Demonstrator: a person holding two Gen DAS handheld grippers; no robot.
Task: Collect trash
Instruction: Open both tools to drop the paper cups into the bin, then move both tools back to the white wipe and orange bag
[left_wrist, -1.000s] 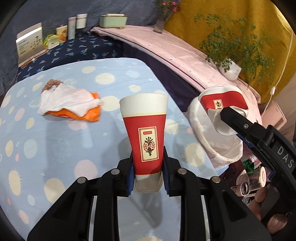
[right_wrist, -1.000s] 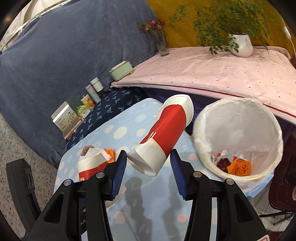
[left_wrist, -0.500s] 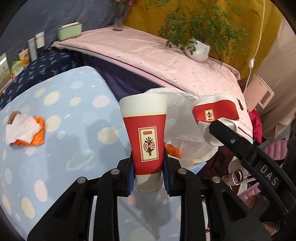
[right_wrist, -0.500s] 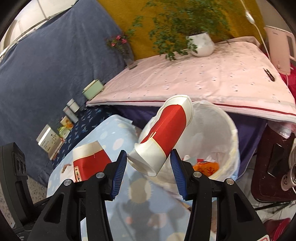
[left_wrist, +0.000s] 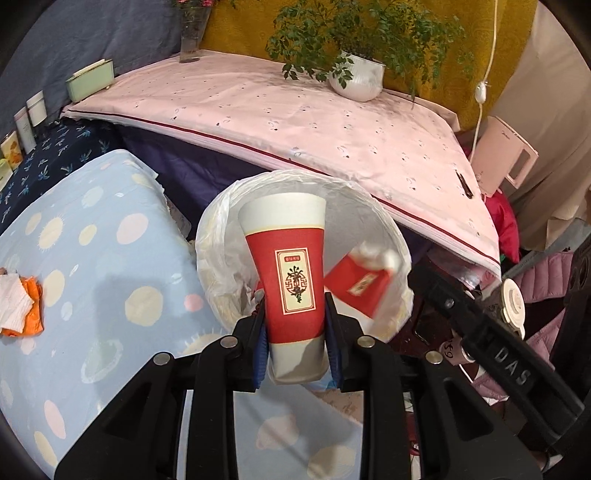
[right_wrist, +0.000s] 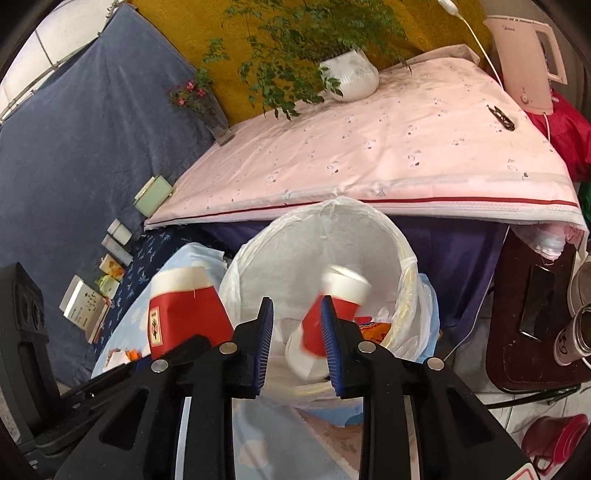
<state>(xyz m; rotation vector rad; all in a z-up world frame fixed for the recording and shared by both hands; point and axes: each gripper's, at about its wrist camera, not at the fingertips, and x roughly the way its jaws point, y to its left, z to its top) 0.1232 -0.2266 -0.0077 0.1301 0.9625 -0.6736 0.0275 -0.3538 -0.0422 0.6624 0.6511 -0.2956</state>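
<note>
My left gripper (left_wrist: 295, 332) is shut on a red and white paper cup (left_wrist: 286, 273), upright, held in front of the white-lined trash bin (left_wrist: 218, 236). The same cup shows at the left of the right wrist view (right_wrist: 184, 306). My right gripper (right_wrist: 297, 343) is open above the bin (right_wrist: 369, 236). A second red paper cup (right_wrist: 332, 314), blurred, is loose between and beyond its fingers, falling into the bin. It also shows in the left wrist view (left_wrist: 360, 284).
A crumpled tissue on an orange wrapper (left_wrist: 20, 306) lies on the blue spotted table (left_wrist: 92, 266). Behind the bin is a pink-covered surface (right_wrist: 406, 147) with a potted plant (right_wrist: 347, 74) and pink kettle (right_wrist: 528, 59). Metal cans (right_wrist: 580, 332) stand at right.
Both grippers moved over the bin. My right gripper opened and let go of its cup, which now falls into the bin. The left still holds its cup.
</note>
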